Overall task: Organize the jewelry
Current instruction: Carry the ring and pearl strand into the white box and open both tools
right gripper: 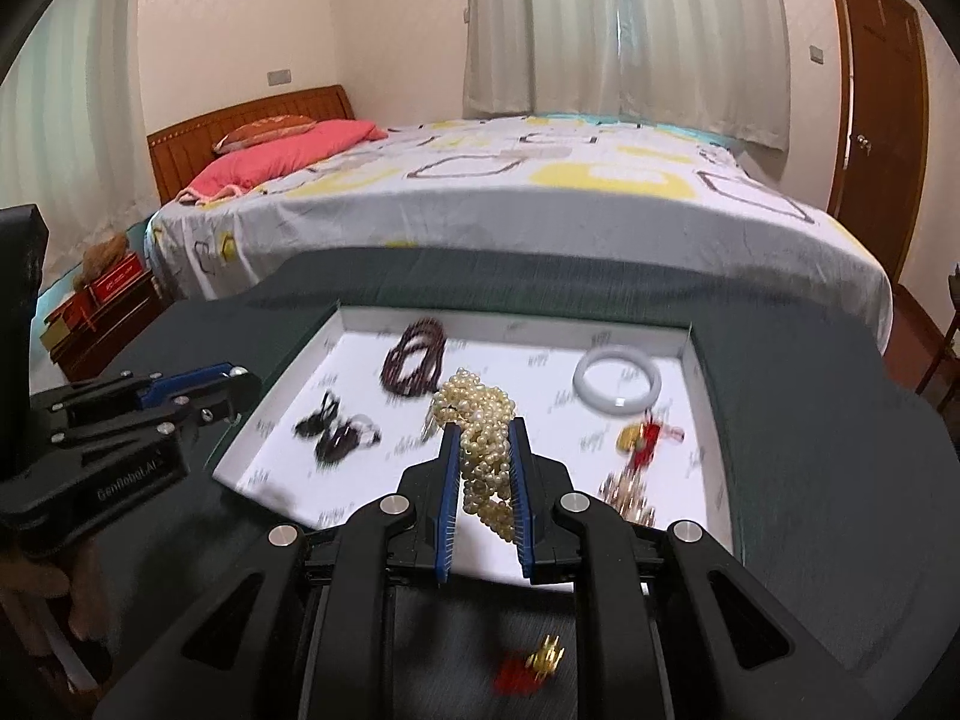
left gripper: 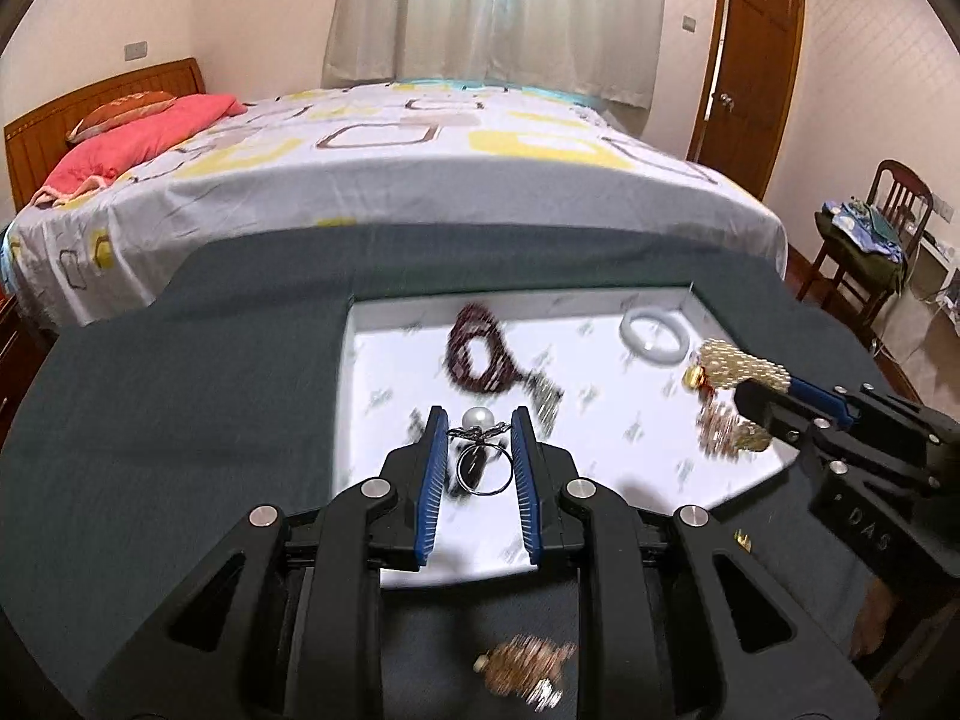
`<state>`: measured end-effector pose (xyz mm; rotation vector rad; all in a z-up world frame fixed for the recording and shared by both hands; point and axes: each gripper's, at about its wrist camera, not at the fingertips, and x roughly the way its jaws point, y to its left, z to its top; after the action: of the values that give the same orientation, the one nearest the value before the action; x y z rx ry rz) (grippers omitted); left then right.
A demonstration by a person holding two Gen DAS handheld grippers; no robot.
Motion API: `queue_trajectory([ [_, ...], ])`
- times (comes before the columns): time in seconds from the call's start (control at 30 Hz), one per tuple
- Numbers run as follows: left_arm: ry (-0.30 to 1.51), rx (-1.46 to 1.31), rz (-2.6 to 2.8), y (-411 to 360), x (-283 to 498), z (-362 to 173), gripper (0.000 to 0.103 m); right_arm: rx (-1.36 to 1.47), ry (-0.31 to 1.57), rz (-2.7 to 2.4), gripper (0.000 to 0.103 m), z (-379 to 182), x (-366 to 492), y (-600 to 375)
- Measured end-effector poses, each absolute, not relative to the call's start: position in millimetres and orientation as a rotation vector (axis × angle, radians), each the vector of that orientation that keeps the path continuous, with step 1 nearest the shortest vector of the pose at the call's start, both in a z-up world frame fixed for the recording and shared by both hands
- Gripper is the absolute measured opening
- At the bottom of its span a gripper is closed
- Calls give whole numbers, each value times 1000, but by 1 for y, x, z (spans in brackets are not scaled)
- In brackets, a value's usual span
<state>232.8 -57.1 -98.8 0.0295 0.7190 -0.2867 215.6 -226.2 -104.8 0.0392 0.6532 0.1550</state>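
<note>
A shallow white tray (right gripper: 699, 354) on the dark counter (left gripper: 180, 420) holds a dark red bead strand (right gripper: 414, 357), a pale bangle (right gripper: 618, 384), and a red-and-gold charm (right gripper: 645, 438). Above it, the left gripper (left gripper: 480, 438) is clamped on a pearl ring (left gripper: 478, 420), and the right gripper (right gripper: 485, 450) pinches a bunched pearl necklace (right gripper: 480, 426). Motion blur smears the dark pieces (right gripper: 336, 432) and the gold cluster (right gripper: 627, 495) at the tray's near edge.

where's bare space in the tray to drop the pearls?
In the white tray, the free patch lies between the dark bead bracelet and the white bangle, along the far wall. The near-left corner is also bare. Crowded: the near-right corner, with the gold and red charms.
</note>
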Motion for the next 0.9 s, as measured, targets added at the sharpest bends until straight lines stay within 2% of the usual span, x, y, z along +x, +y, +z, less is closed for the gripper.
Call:
queue_trajectory([
  [0.27, 730, 13, -284, -87, 269, -111, 21, 33, 639, 128, 16, -106, 247, -234],
  [0.9, 895, 60, -254, -105, 301, -168, 21, 24, 812, 112, 16, -173, 281, -241],
])
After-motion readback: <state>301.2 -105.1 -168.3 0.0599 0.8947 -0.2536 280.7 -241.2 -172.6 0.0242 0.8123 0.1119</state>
